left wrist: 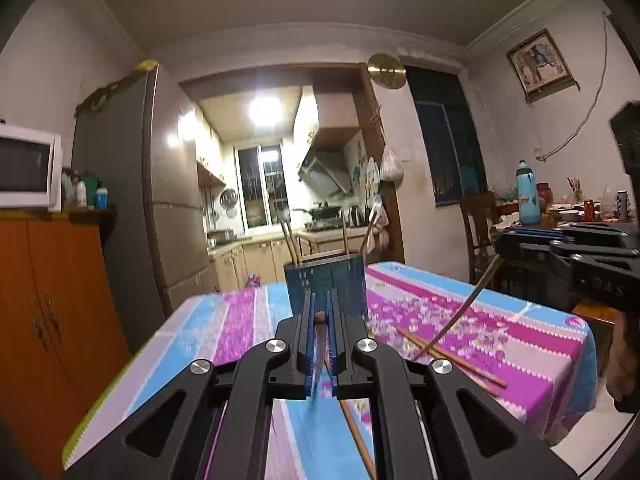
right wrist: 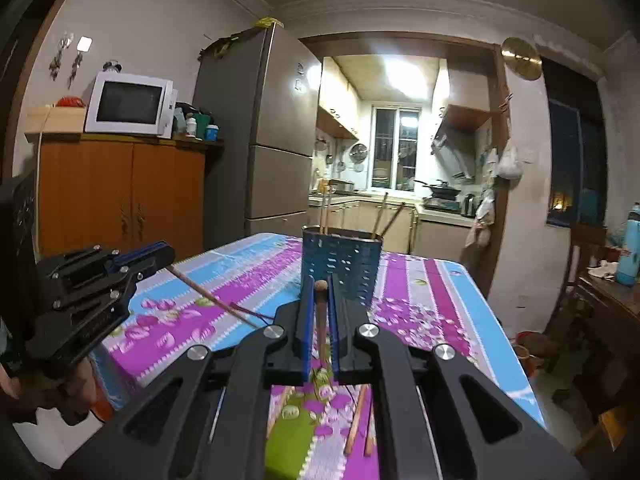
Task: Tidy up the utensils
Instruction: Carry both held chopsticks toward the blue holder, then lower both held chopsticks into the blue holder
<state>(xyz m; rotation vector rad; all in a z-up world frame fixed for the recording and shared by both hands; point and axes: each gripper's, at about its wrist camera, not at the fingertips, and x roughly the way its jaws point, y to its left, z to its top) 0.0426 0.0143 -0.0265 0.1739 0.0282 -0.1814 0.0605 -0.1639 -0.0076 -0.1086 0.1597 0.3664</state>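
So nearest the lens, each gripper is clamped on one chopstick. The left gripper (left wrist: 321,316) has its fingers pinched on a chopstick (left wrist: 320,354) whose rounded end pokes up between the tips, and the right gripper (right wrist: 321,285) is squeezed on its own chopstick (right wrist: 321,320) the same way. From the left wrist view you can see the right one's stick slanting down toward the cloth at about 3 o'clock.

Under and just past the grippers, the tablecloth (left wrist: 520,344) has loose chopsticks on it: a pair (left wrist: 452,358) at roughly 4 o'clock from the left gripper, and a few more (right wrist: 356,420) at 6 o'clock below the right one.

Further out at 12 o'clock sits the blue perforated holder (right wrist: 342,266), standing upright mid-table with several sticks (right wrist: 384,216) already poking out of it.

My read: maybe halfway. Some are stowed, two are in hand and need dropping into the holder, and the loose ones on the cloth are left to collect.
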